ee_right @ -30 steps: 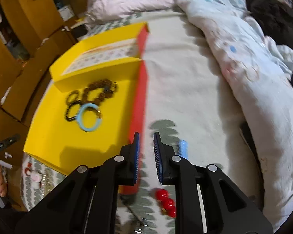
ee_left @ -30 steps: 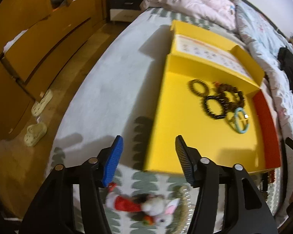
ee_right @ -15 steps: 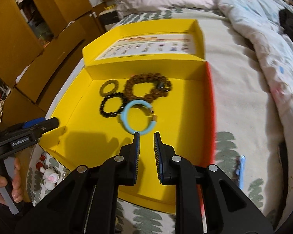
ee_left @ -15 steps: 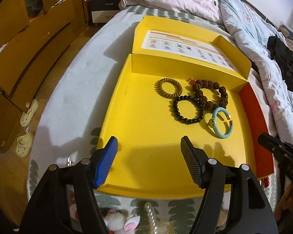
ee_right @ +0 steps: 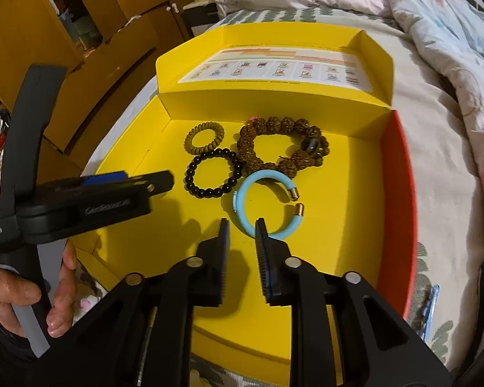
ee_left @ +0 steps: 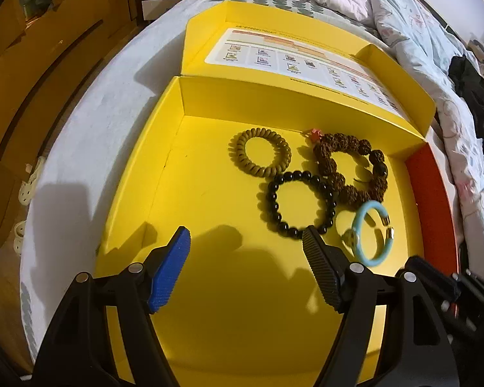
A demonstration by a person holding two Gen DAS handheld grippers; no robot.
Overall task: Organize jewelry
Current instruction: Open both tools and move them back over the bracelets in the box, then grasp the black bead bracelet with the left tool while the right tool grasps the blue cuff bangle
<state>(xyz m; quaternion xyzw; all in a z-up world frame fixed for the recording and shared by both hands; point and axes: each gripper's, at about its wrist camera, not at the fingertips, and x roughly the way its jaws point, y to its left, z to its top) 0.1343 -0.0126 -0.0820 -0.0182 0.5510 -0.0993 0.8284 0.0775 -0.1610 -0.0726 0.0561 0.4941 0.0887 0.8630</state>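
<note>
The left gripper (ee_left: 247, 242) hangs over the bare floor of the yellow box (ee_left: 209, 290) with its fingers (ee_left: 169, 271) parted wide and opening, nothing between them; half a second ago they stood nearer the box's front edge, and a second ago they were off to the side above the bed (ee_left: 90, 148) by a small plush toy. The right gripper (ee_right: 242, 225) points down at the near rim of the light blue open bangle (ee_right: 264, 203), its fingers (ee_right: 267, 258) a narrow gap apart and opening, not touching it; a second ago they were closed tight over the box's red outer side (ee_right: 400, 193). Just beyond the bangle lie the black bead bracelet (ee_right: 213, 172), the brown knobbly seed-bead bracelet (ee_right: 280, 145) and the olive spiral hair tie (ee_right: 205, 137), bunched together and touching toward the back wall. None of the four has shifted. The raised lid carries a printed chart (ee_right: 274, 67) of small pictures, its writing too small to read. In the right wrist view the left gripper's body shows raised lettering I can't make out, and white print on its handle, cut off at the edge, seems to end in "system"; a hand (ee_right: 25, 293) holds that handle. Crumpled bedding (ee_left: 419, 32) lies past the box, with wooden cabinets (ee_right: 48, 48) alongside the bed.
</note>
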